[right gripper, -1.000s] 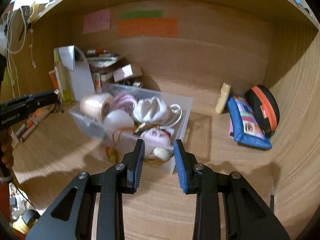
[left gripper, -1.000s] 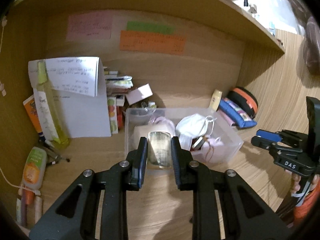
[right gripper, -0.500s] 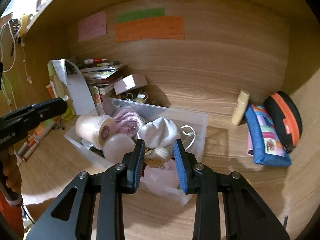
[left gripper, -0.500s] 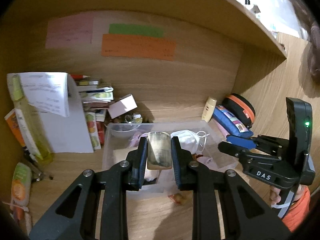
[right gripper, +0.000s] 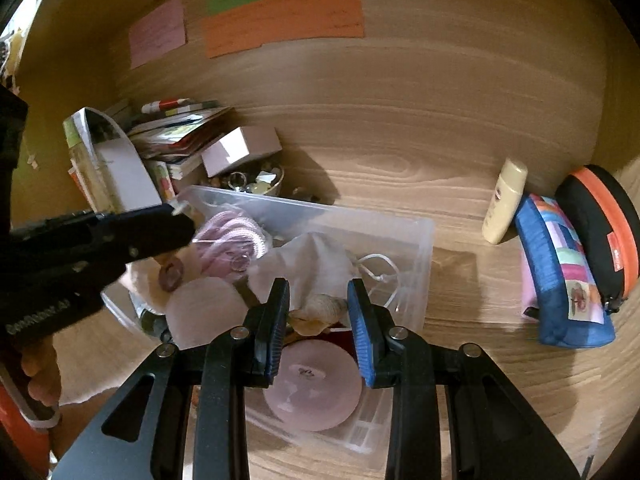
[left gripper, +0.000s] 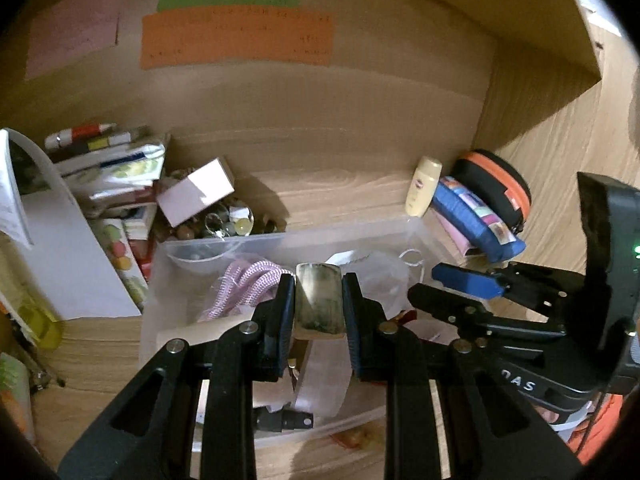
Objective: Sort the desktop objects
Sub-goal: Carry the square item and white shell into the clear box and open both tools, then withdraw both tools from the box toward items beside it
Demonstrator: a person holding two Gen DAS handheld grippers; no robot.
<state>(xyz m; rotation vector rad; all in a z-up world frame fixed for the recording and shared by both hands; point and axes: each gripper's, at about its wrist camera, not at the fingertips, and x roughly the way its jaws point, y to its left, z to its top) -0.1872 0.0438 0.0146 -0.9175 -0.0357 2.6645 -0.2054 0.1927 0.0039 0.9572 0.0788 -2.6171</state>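
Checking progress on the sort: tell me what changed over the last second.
Both claws moved in over the clear plastic bin. The left claw kept its grip on the flat tan block; the right claw kept the seashell. Nothing was released. The bin's contents, the blue pouch and the cream bottle stayed put.

Left gripper (left gripper: 319, 308) and right gripper (right gripper: 319, 312), side by side, jaws clamped, angled downward.

Both wrist cams sat close, pitched down over the clear bin (left gripper: 224, 248), facing the back wall; left view caught the right tool (left gripper: 452, 292) at 3 o'clock.
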